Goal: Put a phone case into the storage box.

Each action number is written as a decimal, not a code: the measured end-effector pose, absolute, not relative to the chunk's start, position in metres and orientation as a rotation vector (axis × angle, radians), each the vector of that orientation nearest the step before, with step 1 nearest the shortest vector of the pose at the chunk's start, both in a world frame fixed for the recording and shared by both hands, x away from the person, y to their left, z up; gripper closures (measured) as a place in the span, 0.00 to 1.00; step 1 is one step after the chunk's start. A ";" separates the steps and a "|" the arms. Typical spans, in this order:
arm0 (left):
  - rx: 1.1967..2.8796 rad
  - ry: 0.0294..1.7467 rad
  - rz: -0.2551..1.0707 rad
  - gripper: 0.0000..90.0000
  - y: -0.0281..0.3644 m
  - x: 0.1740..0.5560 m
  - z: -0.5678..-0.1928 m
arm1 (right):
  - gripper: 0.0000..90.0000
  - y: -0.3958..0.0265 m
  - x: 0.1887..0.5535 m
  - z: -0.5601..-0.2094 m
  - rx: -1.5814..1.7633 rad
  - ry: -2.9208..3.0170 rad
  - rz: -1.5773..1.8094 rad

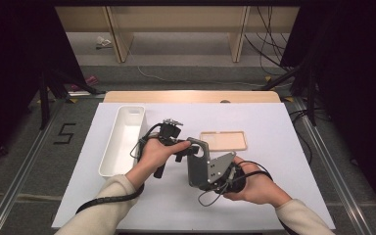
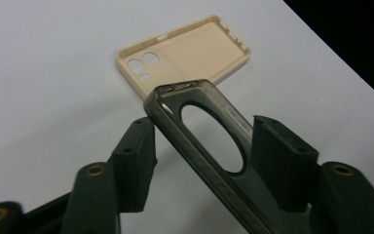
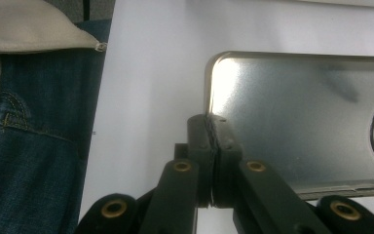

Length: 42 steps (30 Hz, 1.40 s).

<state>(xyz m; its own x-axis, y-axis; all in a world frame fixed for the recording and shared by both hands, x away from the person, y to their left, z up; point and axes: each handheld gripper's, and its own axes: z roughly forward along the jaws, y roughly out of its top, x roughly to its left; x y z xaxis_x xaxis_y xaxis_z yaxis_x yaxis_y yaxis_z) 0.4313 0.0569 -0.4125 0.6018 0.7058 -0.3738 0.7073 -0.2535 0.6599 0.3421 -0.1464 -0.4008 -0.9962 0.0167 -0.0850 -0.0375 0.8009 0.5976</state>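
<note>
Smoky translucent phone case (image 2: 209, 146), clamped at one edge by the right gripper (image 3: 213, 146), sits between the left gripper's (image 2: 202, 146) unclosed jaws above the table (image 1: 254, 117), near an empty white tray (image 1: 108, 161).

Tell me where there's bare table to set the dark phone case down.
Free patches: the white table right of the beige case, and the strip between the white tray and the left edge. Crowded: the middle, where both grippers meet at the dark case, just before the beige case.
</note>
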 end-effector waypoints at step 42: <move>1.750 0.831 0.384 0.91 0.075 0.403 -0.380 | 0.35 -0.169 0.356 -0.413 0.408 2.626 1.117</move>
<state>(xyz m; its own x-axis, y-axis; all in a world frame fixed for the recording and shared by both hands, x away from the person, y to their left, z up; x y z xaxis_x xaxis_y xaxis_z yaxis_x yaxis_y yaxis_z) 0.4028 0.0751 -0.3797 0.7010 0.6979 -0.1469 0.3405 -0.1465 0.9288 0.3557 -0.1688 -0.4126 -0.9273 0.3527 -0.1255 0.1543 0.6655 0.7302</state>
